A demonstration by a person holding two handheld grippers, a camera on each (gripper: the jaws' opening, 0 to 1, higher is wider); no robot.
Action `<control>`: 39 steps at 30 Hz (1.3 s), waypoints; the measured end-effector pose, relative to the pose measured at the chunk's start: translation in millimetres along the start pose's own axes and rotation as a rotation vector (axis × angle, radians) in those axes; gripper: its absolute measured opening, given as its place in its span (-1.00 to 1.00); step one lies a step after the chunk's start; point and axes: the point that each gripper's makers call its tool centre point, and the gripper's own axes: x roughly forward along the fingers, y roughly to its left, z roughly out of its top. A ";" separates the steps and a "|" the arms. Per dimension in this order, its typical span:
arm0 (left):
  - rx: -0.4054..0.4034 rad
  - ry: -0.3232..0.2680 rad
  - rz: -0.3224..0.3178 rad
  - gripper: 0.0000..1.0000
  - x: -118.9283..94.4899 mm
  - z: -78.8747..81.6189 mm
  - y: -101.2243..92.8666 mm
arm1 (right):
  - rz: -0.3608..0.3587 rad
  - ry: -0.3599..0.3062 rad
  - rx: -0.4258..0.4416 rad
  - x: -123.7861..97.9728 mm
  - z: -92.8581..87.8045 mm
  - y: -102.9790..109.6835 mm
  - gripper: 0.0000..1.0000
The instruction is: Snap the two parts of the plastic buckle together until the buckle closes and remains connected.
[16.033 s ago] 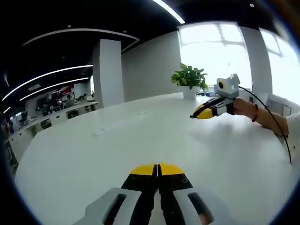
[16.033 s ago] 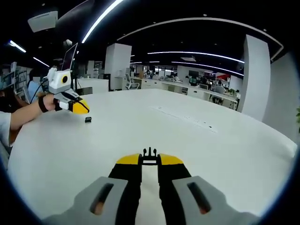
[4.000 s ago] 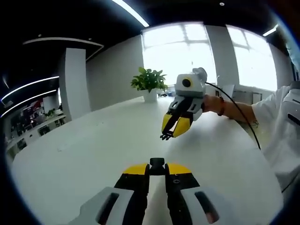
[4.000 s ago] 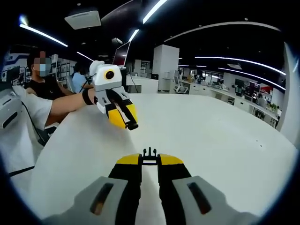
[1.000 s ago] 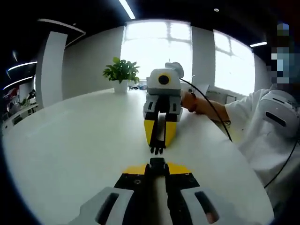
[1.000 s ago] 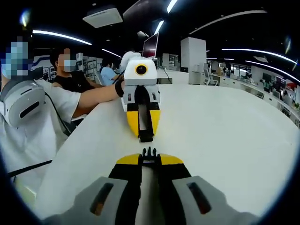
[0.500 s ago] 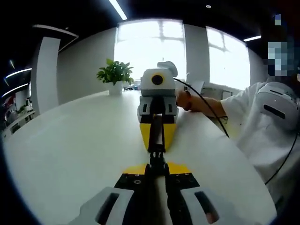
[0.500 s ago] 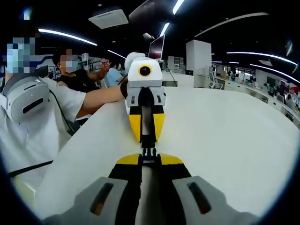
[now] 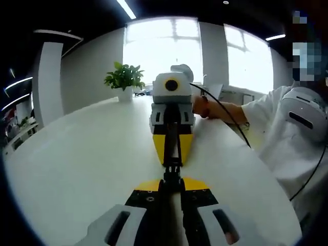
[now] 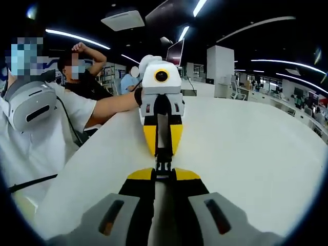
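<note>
Buckle halves meet nose to nose between our tools: the left gripper (image 9: 171, 180) pinches the socket half (image 9: 171, 174), and straight ahead the right gripper (image 9: 172, 159) clamps the pronged half (image 10: 163, 166), jaws tight for pushing. We hold them in line above the white table (image 9: 77, 154) so the prongs can enter squarely; we cannot tell whether they have clicked

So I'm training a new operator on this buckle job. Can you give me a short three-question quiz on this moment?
1. True or false: the left claw and the right claw point at each other, tip to tip.
2. Multiple choice: what stands at the far edge of the white table in the left gripper view? A) a potted plant B) a red toolbox C) a stack of books
3. Fill in: each claw holds one black part of the ____, and the two parts meet between the tips.

Key: 1 true. 2 A, the potted plant. 3 buckle; whether it has locked cannot be told.
</note>
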 end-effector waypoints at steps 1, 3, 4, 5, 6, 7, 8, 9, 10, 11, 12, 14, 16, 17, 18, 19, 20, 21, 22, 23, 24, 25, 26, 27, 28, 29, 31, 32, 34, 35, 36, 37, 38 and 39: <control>-0.003 -0.001 -0.001 -0.76 -0.7 0.2 1.8 | 0.001 -0.001 -0.001 0.0 0.0 -0.1 -0.76; 0.000 0.001 0.001 -0.76 -1.2 0.3 3.2 | -0.001 0.004 -0.013 0.3 0.4 -0.3 -0.76; 0.004 0.001 0.002 -0.76 -1.5 0.6 4.3 | -0.006 0.007 -0.023 0.0 0.6 -1.4 -0.76; 0.007 0.002 0.004 -0.76 -1.6 0.7 4.7 | -0.012 0.012 -0.025 -0.1 0.3 -2.5 -0.76; 0.009 0.002 0.005 -0.76 -1.5 0.8 4.9 | -0.013 0.011 -0.023 -0.1 0.5 -3.0 -0.76; 0.014 0.003 0.005 -0.76 -1.1 1.0 4.5 | -0.012 0.007 -0.018 0.2 1.0 -3.1 -0.76; 0.015 0.002 0.004 -0.76 -0.6 1.1 4.2 | -0.005 0.007 -0.017 0.4 0.9 -1.8 -0.76; 0.012 0.002 0.004 -0.76 -0.6 1.1 4.4 | -0.001 0.007 -0.020 0.7 1.2 -1.0 -0.76; 0.012 0.001 0.004 -0.76 -0.6 1.1 4.6 | 0.002 0.005 -0.022 0.9 1.7 -0.1 -0.76; 0.014 0.000 0.004 -0.76 -0.8 1.2 4.8 | 0.002 0.006 -0.022 1.8 1.8 -0.3 -0.76; 0.014 0.000 0.004 -0.76 -0.7 1.2 5.0 | 0.004 0.005 -0.020 2.4 1.8 -0.5 -0.76; 0.013 -0.004 -0.003 -0.76 0.2 1.7 4.5 | 0.006 0.007 -0.019 3.6 1.1 -0.8 -0.76; 0.014 -0.006 -0.004 -0.76 0.2 2.3 5.5 | 0.008 0.010 -0.018 3.0 1.1 -0.2 -0.76; 0.014 -0.006 -0.004 -0.76 0.1 2.3 5.8 | 0.008 0.010 -0.012 3.7 0.9 -1.1 -0.76; 0.006 -0.008 -0.006 -0.76 0.0 2.2 6.2 | 0.008 0.008 -0.010 3.6 0.7 -0.8 -0.76; 0.005 -0.011 -0.006 -0.76 0.4 2.2 6.0 | 0.008 0.002 0.004 4.3 0.8 -1.2 -0.76; 0.001 -0.013 -0.007 -0.76 0.6 2.0 5.3 | 0.008 0.002 0.001 3.7 0.6 -0.6 -0.76; -0.002 -0.015 -0.007 -0.76 0.6 2.0 5.5 | 0.009 0.000 -0.002 4.2 0.8 -0.6 -0.76; 0.002 -0.016 -0.007 -0.76 0.6 2.1 5.7 | 0.010 -0.003 -0.003 4.2 0.9 -0.4 -0.76; 0.000 -0.017 -0.007 -0.76 0.1 2.3 6.7 | 0.011 -0.006 -0.008 4.3 1.1 -0.4 -0.76; -0.001 -0.017 -0.007 -0.76 0.1 2.3 6.9 | 0.011 -0.008 -0.011 4.0 1.1 -0.2 -0.76; -0.002 -0.019 -0.008 -0.77 -0.4 2.3 7.9 | 0.011 -0.011 -0.010 4.2 1.1 -0.4 -0.76; -0.001 -0.019 -0.008 -0.77 -0.6 2.4 8.5 | 0.010 -0.013 -0.011 4.1 1.2 -0.3 -0.76; 0.003 -0.022 -0.010 -0.77 -0.8 2.4 8.8 | 0.004 -0.010 0.015 4.5 1.1 -1.6 -0.77; 0.010 -0.025 -0.012 -0.77 -0.9 2.4 8.8 | 0.003 -0.007 0.015 4.5 2.0 -2.3 -0.77; 0.013 -0.027 -0.014 -0.77 -1.3 2.3 9.3 | -0.001 -0.005 0.009 4.1 1.5 -1.8 -0.77; 0.009 -0.033 -0.021 -0.77 -1.2 2.1 8.9 | 0.002 -0.010 0.006 3.7 1.5 -0.6 -0.77; 0.003 -0.038 -0.024 -0.77 -1.0 2.0 8.4 | 0.002 -0.012 0.008 3.2 1.3 -0.7 -0.77; 0.001 -0.040 -0.025 -0.77 0.6 1.9 4.1 | 0.002 -0.011 -0.018 3.5 1.8 0.2 -0.77; 0.001 -0.039 -0.025 -0.77 0.0 2.0 5.2 | 0.002 -0.011 -0.011 3.8 1.9 0.3 -0.77; 0.003 -0.039 -0.025 -0.77 -0.2 2.1 5.4 | 0.002 -0.011 -0.009 3.9 2.1 0.1 -0.77; 0.004 -0.039 -0.026 -0.77 -0.7 2.3 6.4 | -0.001 -0.035 -0.017 6.6 3.6 1.5 -0.77; 0.002 -0.040 -0.028 -0.77 -0.6 2.4 6.2 | 0.000 -0.027 -0.028 7.1 2.8 4.0 -0.77; 0.002 -0.040 -0.033 -0.77 -0.4 2.4 5.2 | 0.007 -0.013 -0.032 6.3 3.5 5.6 -0.77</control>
